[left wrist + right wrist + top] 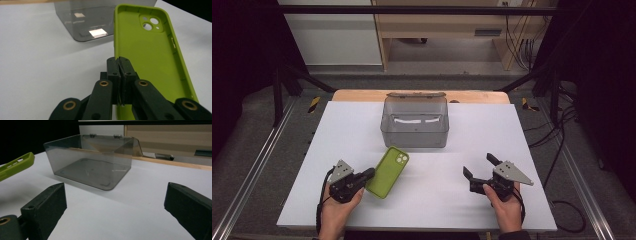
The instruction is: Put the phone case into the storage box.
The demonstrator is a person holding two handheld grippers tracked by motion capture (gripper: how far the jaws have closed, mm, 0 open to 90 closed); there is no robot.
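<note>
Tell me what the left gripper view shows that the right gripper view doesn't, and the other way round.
The left gripper view alone shows the left gripper shut on the side wall of the green phone case, plus the case's hollow inside and its camera cut-outs. The right gripper view alone shows the right gripper with jaws wide apart and nothing between them, the box's raised hinged lid, and the wooden furniture behind the table. Both share the clear grey box, the white table top and some part of the phone case.

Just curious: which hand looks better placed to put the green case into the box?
Left, probably: the left gripper is already shut on the case edge, while the right gripper is open and empty beside the box.
</note>
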